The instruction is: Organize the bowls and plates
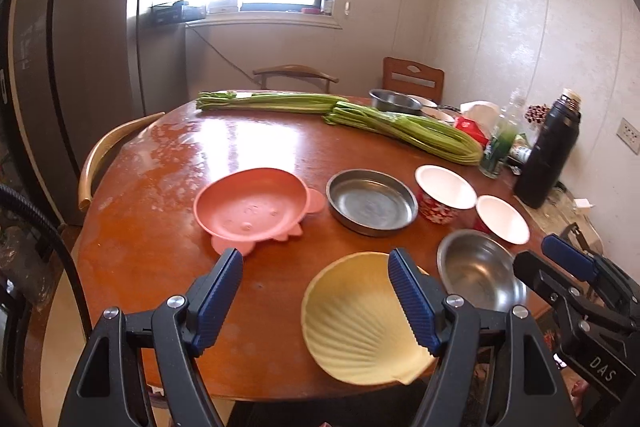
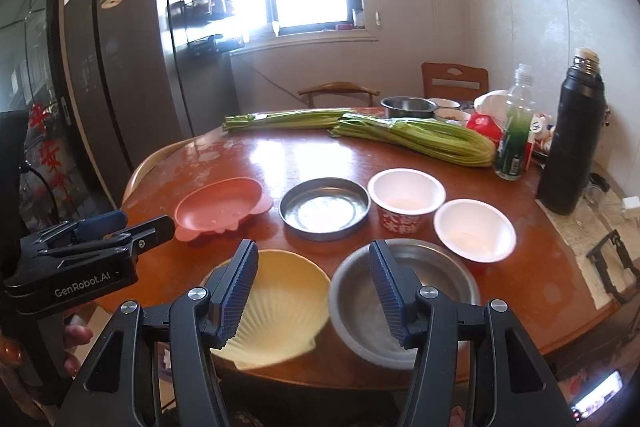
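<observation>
On the round wooden table (image 1: 168, 227) lie a pink crab-shaped plate (image 1: 252, 205), a shallow metal plate (image 1: 370, 203), a yellow shell-shaped plate (image 1: 352, 323) and a steel bowl (image 1: 480, 273). Two white bowls with red patterned sides (image 1: 444, 187) (image 1: 502, 219) stand to the right. My left gripper (image 1: 316, 259) hangs open above the near edge, over the shell plate's left side, holding nothing. My right gripper (image 2: 313, 247) is open too, above the gap between the shell plate (image 2: 276, 311) and the steel bowl (image 2: 432, 279), with nothing between its fingers.
Two bundles of green stalks (image 1: 400, 127) lie across the far half of the table. A black thermos (image 1: 548, 151), a bottle (image 1: 500, 143), packets and a metal pot (image 1: 394, 101) crowd the back right. Chairs (image 1: 296, 73) ring the table; a tall fridge (image 1: 76, 67) stands left.
</observation>
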